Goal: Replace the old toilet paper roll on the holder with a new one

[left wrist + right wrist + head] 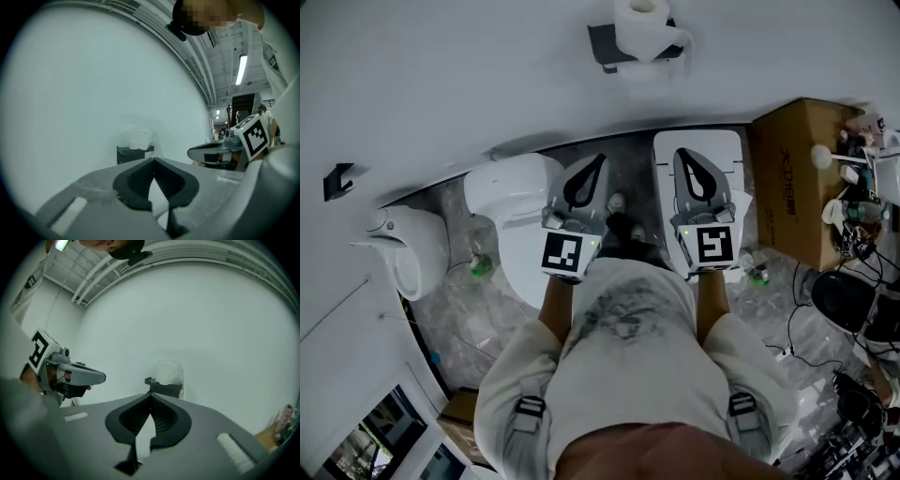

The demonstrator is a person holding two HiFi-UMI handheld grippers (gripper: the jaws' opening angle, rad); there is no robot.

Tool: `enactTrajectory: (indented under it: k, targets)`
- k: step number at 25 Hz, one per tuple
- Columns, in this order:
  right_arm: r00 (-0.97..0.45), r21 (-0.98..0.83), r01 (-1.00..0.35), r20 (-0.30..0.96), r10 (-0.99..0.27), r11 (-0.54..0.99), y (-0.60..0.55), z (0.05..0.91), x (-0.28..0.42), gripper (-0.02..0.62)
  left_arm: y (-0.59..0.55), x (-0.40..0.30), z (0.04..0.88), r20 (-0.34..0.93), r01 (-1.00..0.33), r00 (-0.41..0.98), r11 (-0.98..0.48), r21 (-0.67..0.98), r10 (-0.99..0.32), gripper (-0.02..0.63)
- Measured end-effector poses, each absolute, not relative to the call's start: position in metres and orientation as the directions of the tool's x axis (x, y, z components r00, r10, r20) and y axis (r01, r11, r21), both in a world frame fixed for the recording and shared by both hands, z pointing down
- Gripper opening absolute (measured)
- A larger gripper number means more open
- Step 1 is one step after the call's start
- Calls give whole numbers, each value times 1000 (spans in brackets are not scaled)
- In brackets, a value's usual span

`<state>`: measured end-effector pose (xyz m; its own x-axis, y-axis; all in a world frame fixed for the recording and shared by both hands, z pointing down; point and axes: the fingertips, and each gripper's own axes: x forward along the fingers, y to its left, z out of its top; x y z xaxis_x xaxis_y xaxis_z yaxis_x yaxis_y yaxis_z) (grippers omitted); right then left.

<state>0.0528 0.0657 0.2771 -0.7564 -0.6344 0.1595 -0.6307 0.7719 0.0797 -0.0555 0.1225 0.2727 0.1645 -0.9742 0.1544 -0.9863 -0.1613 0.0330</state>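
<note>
Person's stance, seen from above. Both forearms (pixel 555 302) reach forward side by side, close together. The left gripper (pixel 596 165) and right gripper (pixel 682 159) lie parallel, pointing ahead and almost level. Each gripper's jaws are pressed together, tips meeting, and both are empty.

White toilet (pixel 508 187), cardboard box (pixel 797 178), possibly a urinal (pixel 411 248)

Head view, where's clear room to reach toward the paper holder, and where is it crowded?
The wall is bare on both sides of the holder and its toilet paper roll, leftward as far as the black hook. Crowded: the right edge, where the cardboard box meets bottles and dark equipment.
</note>
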Motion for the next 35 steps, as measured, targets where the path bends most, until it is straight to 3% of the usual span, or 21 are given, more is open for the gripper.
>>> enactTrajectory:
  k: [18,32,35]
  targets:
    - [-651,84,-716,279,-706,693,-37,337,15,2,11,-95,339,232,-947,321,-313,71,-918,6]
    - [-624,98,-731,302,-720,675,-102,369,7,3,-46,-94,371,262,-942,329,-335,23,-907,79]
    - [-638,97,-729,261,-724,677,-113,369,2,2,-53,-93,375,258,-944,323,-329,23,-910,93]
